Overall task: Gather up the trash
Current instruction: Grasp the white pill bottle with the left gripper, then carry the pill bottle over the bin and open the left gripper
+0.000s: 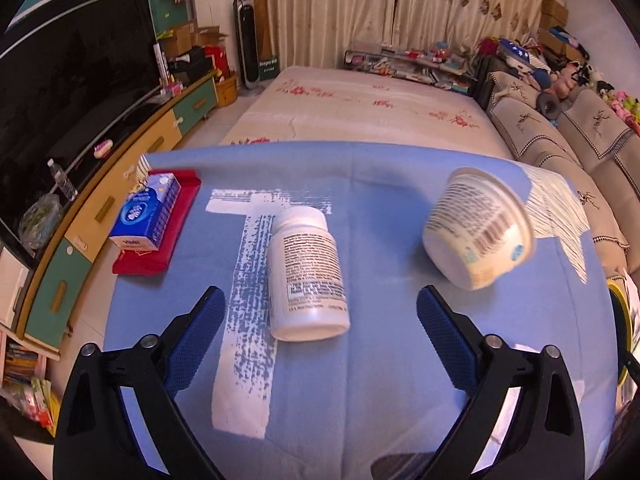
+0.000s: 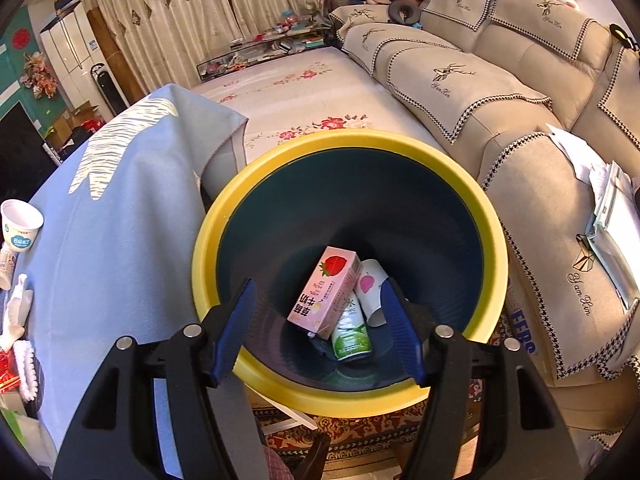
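A white pill bottle (image 1: 306, 276) lies on its side on the blue tablecloth (image 1: 380, 360), just ahead of my open left gripper (image 1: 320, 300), between its fingers. A cream yogurt cup (image 1: 478, 226) stands tilted to the right of it, blurred; it also shows in the right wrist view (image 2: 21, 222). My open, empty right gripper (image 2: 318, 300) hangs over a yellow-rimmed dark bin (image 2: 490, 240). Inside the bin lie a pink strawberry milk carton (image 2: 326, 294), a green can (image 2: 351, 334) and a white cup with a peach print (image 2: 372, 292).
A blue tissue pack (image 1: 146, 212) lies on a red cloth (image 1: 176, 232) at the table's left. A bed (image 1: 360, 108) is beyond the table, a sofa (image 2: 500, 92) to the right, and a TV cabinet (image 1: 100, 216) to the left. Papers (image 2: 612, 208) lie on the sofa arm.
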